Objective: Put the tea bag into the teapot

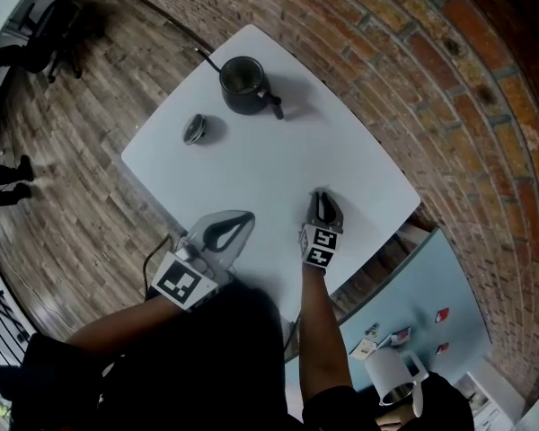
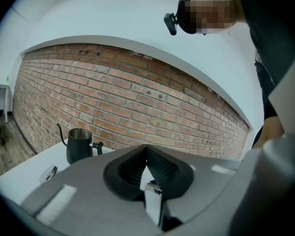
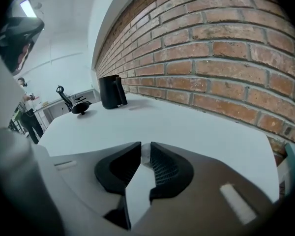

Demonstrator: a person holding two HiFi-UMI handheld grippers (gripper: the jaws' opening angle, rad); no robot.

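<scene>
Tea bag (image 3: 145,154), seemingly the small pale bit pinched in the right gripper's (image 1: 321,198) tips at the table's (image 1: 278,160) near edge, is gripped but far from the lidless teapot (image 1: 243,84); left gripper (image 2: 146,150) closed, empty

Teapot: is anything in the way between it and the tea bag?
Nothing visible. Bare table lies between the tea bag in the right gripper and the open teapot; the lid lies aside.
</scene>
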